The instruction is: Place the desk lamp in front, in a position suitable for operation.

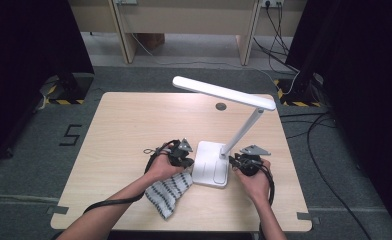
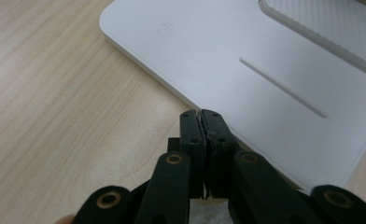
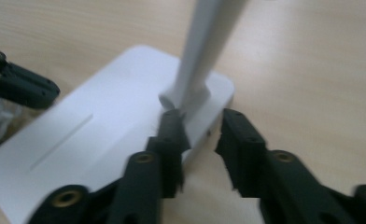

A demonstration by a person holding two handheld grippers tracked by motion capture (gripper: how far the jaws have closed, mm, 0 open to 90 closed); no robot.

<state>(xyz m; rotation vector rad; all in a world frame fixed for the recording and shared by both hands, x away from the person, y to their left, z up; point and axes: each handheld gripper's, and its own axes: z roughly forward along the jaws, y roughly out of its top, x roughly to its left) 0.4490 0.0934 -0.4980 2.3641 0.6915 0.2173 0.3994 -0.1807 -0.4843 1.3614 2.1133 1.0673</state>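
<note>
- Here, a white desk lamp is seen standing on a pale wooden table, right of the middle and towards the near edge.
- Its flat base is touching the table; a slim stem is seen rising from the base's far right corner and leaning to the right, and a long light bar is carried at the top, stretching back to the left.
- The lamp is judged rigid, smooth and somewhat slippery, with most of its weight in the base; the stem and its hinge are judged the weakest parts.
- The foot of the stem or the base edge is judged the safest place to be gripped, since the lamp may tip if it is pulled by the bar.
- The left gripper is held just beside the left edge of the base, its jaws fully closed; a thin sliver of something seems to be pinched between them, and what it is cannot be told.
- A striped grey and white cloth is seen lying under the left hand; it is judged soft and limp.
- The right gripper is placed at the foot of the stem, its jaws partly open with a gap between them, and nothing is held.
- No containers are seen on the table.
</note>
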